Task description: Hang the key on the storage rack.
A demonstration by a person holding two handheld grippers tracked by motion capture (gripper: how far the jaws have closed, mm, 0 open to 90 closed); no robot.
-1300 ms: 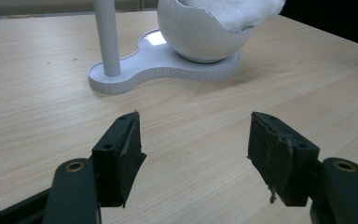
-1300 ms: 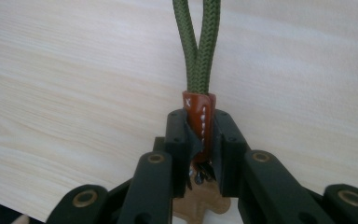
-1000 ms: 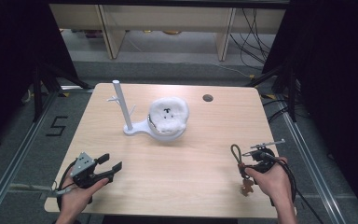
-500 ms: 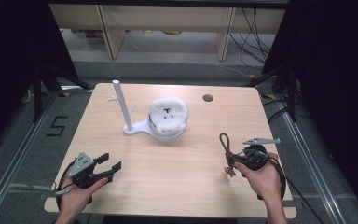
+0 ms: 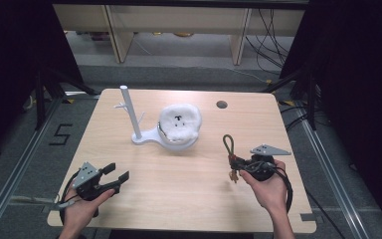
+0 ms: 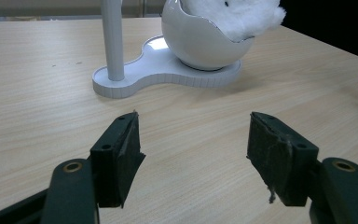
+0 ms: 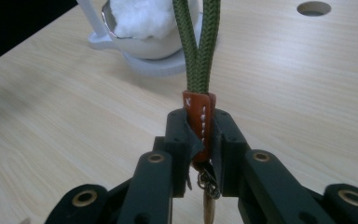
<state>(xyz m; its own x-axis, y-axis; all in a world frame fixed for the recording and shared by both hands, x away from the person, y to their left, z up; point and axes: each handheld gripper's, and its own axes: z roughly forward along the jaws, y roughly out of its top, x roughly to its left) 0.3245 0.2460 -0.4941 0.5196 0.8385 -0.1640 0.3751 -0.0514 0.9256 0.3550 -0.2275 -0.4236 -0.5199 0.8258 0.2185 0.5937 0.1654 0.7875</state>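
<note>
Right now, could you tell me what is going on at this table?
A person works with a hand-held tool in each hand. The right tool is shut on the brown leather tab of a keychain, whose green cord loop points toward the white stand. That stand has an upright peg beside a white bowl holding a fluffy white toy. The left tool waits open above the table, holding nothing. The keychain is not yet at the stand.

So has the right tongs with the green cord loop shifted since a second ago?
Yes. The right tongs, shut on the green cord loop with its orange leather tab, have moved left across the table, closer to the white egg-shaped bowl stand.
</note>
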